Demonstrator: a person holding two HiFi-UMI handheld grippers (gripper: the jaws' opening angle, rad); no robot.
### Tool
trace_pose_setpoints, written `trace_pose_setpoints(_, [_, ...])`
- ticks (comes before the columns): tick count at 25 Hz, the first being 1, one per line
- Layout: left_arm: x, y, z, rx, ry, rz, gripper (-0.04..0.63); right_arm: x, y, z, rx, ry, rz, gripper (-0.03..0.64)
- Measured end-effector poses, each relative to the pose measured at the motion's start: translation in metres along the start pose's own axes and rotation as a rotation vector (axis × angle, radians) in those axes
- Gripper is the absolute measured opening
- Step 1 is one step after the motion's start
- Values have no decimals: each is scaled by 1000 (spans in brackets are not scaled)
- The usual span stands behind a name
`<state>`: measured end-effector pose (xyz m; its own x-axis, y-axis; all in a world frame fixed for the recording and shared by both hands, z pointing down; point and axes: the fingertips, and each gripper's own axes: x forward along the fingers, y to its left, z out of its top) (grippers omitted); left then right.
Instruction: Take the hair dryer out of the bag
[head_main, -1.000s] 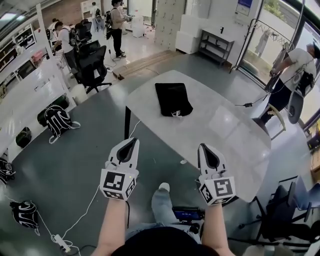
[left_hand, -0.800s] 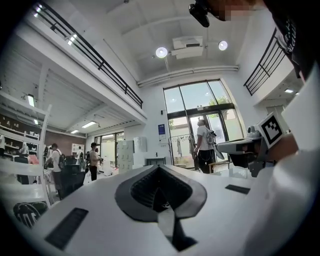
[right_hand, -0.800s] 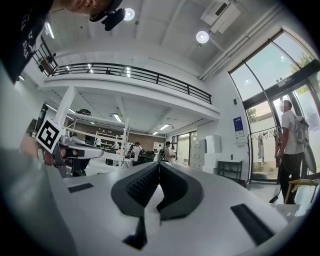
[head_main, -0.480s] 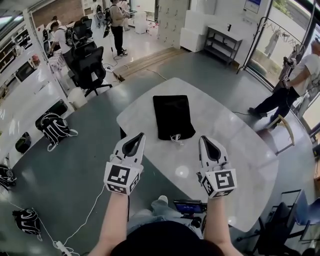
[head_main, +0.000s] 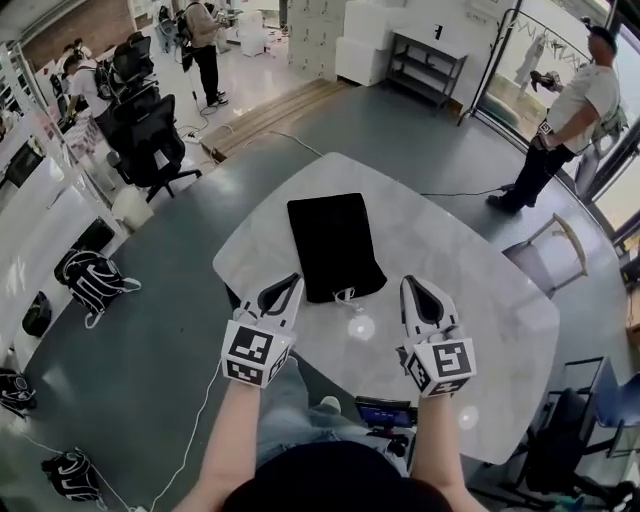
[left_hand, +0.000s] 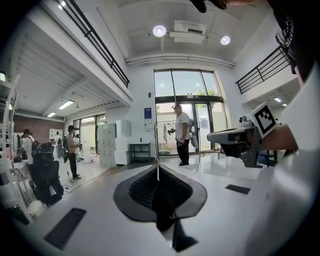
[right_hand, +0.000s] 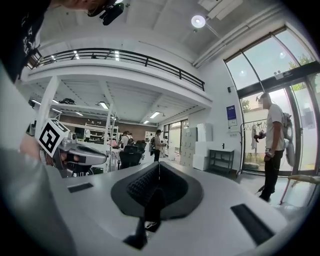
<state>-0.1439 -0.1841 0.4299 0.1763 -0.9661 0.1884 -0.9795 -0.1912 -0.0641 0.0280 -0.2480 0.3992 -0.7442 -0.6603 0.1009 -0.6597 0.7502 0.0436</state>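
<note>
- Nothing of the task is done yet. The black bag (head_main: 335, 245) lies flat on the white table (head_main: 470, 250), with its drawstring (head_main: 347, 297) end toward you. As far as the head view shows, its mouth has not been pulled open.
- The hair dryer shows in none of the 3 views. My judgement is that it sits inside the bag, though the cloth shows no clear bulge from above.
- Your left gripper (head_main: 291, 283) hangs over the table's near edge, just beside the bag's near left corner and, as far as I can tell, not touching it. Its jaws are pressed together with nothing between them.
- Your right gripper (head_main: 411, 286) is over the table near the bag's near right corner, with bare tabletop between it and the cloth. Its jaws are also pressed together and empty.
- Both gripper views look out level across the room, so the bag does not appear in either.
- The whole job remains: spread the jaws, pin or lift the bag with 1 gripper, widen the mouth, and draw the hair dryer out with the other.
</note>
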Motion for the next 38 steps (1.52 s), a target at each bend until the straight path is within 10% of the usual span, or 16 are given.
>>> trace_pose_setpoints(19, [104, 0, -89, 182, 293, -544, 142, 20, -8, -55, 107, 164, -434, 25])
trace_pose_setpoints(30, [93, -54, -169, 393, 571, -635, 179, -26, -23, -117, 209, 323, -498, 25])
trace_pose_setpoints(38, [93, -59, -214, 705, 702, -556, 178, -62, -33, -153, 288, 368, -552, 25])
